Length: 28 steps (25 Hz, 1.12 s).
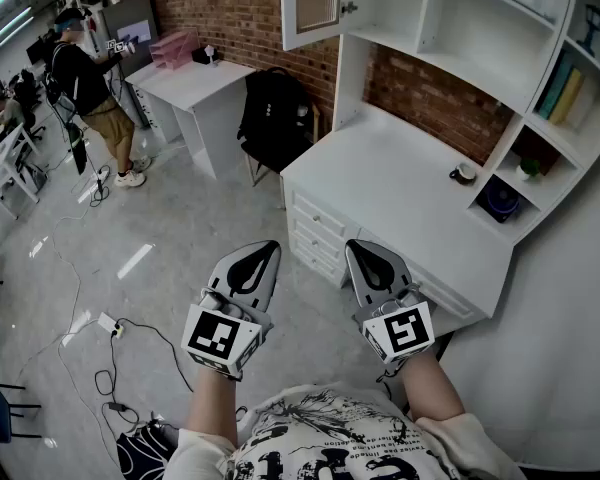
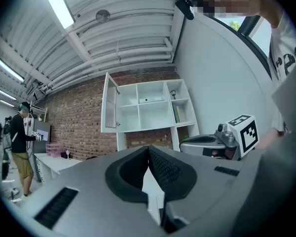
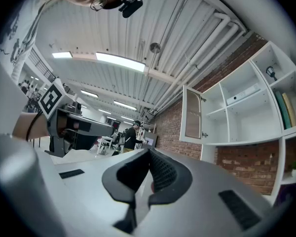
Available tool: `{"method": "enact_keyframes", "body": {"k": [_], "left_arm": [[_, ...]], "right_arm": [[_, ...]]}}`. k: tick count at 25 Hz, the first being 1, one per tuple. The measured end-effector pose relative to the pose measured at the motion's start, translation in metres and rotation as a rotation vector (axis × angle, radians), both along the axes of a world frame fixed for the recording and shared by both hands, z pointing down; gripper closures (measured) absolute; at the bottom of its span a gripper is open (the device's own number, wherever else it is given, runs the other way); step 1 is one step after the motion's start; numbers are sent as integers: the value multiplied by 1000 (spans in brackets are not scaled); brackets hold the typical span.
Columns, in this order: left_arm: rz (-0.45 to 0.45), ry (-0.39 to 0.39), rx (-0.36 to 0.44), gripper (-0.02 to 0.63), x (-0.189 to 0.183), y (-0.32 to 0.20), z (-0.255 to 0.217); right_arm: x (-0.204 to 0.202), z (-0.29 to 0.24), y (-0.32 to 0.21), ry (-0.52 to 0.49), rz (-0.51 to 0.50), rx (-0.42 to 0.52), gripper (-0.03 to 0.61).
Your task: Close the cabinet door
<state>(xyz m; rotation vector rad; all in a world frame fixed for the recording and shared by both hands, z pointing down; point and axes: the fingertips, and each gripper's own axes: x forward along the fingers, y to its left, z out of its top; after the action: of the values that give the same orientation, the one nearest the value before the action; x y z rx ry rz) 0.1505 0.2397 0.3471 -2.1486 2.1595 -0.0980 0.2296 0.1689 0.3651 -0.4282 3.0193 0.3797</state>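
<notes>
Bright ceiling strip lights (image 2: 59, 6), soft shadows, fisheye edge distortion, dark vignetted corners

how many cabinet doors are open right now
1. The door hangs open at the top left of the cabinet, above the desk. The other compartments show no doors, though the cabinet's right end runs out of view.
</notes>
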Motion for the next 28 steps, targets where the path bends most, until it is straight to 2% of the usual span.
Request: {"method": "enact_keyframes", "body": {"k": [9, 13, 14, 15, 16, 19, 23, 28], "left_arm": [[14, 14, 16, 600, -18, 18, -3], [12, 53, 33, 600, -33, 26, -2], [-1, 69, 35, 587, -41, 27, 0], [-14, 78, 33, 455, -50, 28, 2], [-23, 77, 26, 268, -59, 29, 4], [-10, 51, 6, 262, -79, 36, 8], [36, 56, 17, 262, -99, 44, 8], [36, 57, 9, 262, -129, 33, 14]], "right_arm": [[-16, -2, 20, -2, 11, -7, 566], [-26, -1, 26, -9, 44, -12, 565], [-30, 0, 29, -8, 50, -8, 565], [-34, 2, 31, -7, 56, -4, 565], [-39, 3, 34, -6, 62, -1, 565], [-56, 8, 41, 1, 85, 4, 565], [-81, 13, 48, 8, 105, 11, 563], [-115, 14, 37, -8, 109, -12, 563]]}}
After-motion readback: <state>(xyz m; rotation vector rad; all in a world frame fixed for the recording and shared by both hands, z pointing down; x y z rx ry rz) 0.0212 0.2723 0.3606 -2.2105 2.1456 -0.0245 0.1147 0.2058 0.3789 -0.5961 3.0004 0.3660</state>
